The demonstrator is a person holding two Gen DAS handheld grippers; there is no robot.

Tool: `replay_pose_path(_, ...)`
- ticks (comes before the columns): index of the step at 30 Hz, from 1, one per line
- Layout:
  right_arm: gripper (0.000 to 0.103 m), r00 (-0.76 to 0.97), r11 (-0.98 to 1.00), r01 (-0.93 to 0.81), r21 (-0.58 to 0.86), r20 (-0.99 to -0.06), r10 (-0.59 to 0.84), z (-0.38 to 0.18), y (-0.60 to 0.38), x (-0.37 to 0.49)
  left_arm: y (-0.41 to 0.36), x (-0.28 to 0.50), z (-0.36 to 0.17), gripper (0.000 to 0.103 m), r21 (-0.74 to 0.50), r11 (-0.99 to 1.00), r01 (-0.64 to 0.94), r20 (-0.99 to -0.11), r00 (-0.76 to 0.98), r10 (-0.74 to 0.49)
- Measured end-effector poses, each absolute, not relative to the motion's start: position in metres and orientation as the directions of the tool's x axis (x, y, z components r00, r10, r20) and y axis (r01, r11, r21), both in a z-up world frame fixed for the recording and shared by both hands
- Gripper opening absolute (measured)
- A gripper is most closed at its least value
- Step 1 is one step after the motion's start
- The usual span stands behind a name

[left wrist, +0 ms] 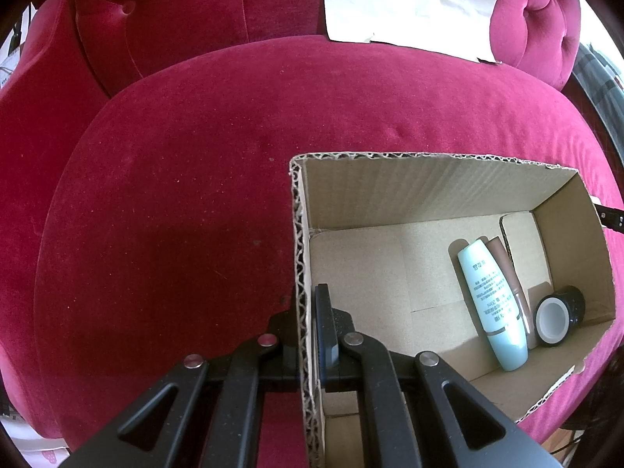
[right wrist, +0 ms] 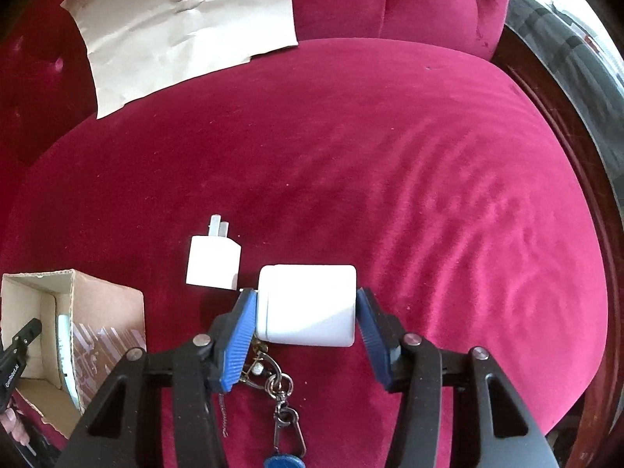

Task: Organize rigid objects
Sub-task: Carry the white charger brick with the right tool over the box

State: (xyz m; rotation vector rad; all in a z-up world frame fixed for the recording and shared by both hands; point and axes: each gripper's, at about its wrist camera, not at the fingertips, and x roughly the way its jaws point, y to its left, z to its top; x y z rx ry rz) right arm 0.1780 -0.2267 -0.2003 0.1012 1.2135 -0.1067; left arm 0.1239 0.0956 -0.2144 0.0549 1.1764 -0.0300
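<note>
Jar (right wrist: 308,304) lay on its side on the red cushion (right wrist: 390,175) between our right tongs (right wrist: 306,312), long axis spanning pad to pad, blue pads at both ends (left tongs (left wrist: 308,323) pinched the box (left wrist: 429,191) wall).

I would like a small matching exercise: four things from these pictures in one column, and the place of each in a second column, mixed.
1. white bottle
2. tape roll
3. white charger
4. keyring

a. inside the cardboard box
b. between the right tool's pads
c. on the cushion, under the right tool
d. on the cushion, left of the bottle

Pairs: 1-b, 2-a, 3-d, 4-c
</note>
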Motion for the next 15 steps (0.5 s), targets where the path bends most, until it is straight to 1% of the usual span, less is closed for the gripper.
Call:
replay_pose_path(8, 0.055, 0.347, 0.991, 0.134, 0.0, -0.937, -0.047, -0.192, -0.222, 0.168, 0.095, 0.124, -0.215, 0.005, 0.029, 0.998, 0.054, -0.923, 0.385, 0.006)
replay_pose_path(15, 0.055, 0.367, 0.993, 0.121, -0.004, -0.929, -0.049, -0.172, -0.223, 0.156, 0.095, 0.124, -0.214, 0.005, 0.029, 0.998, 0.054, -0.923, 0.385, 0.006)
